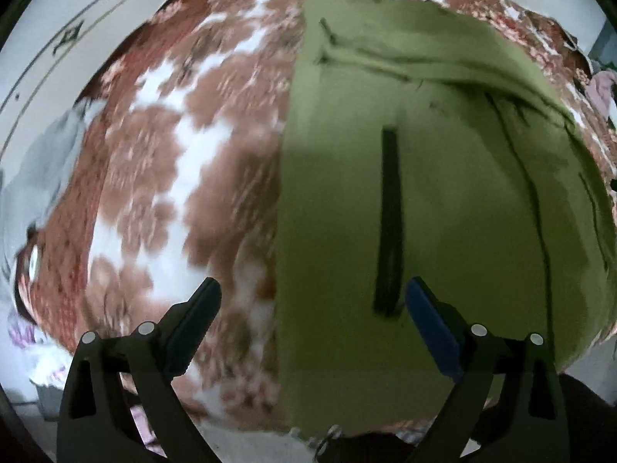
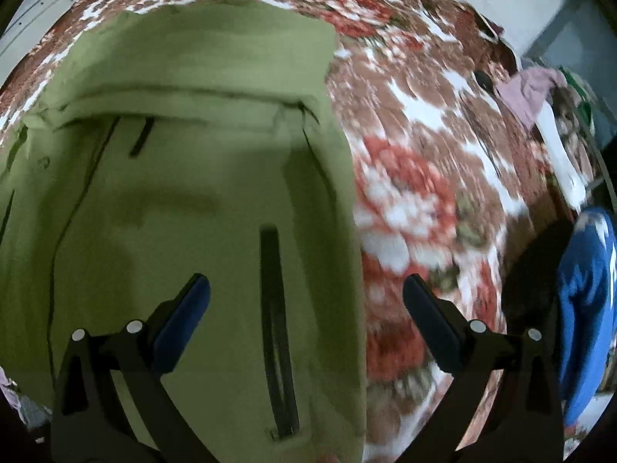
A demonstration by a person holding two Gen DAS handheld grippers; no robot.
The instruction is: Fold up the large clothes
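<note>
Here, an olive green garment [image 1: 443,193] lies flat on a floral bedspread [image 1: 173,154]. The left gripper [image 1: 312,297] hovers wide open over its left edge, the right gripper [image 2: 306,293] wide open over its right edge; both empty.

Left gripper [image 1: 313,297] and right gripper [image 2: 306,293] — jaws spread wide, empty.

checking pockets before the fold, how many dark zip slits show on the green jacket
3: a long slit between the right gripper's fingers, a short one upper left, another in the left view. More may hide.
</note>
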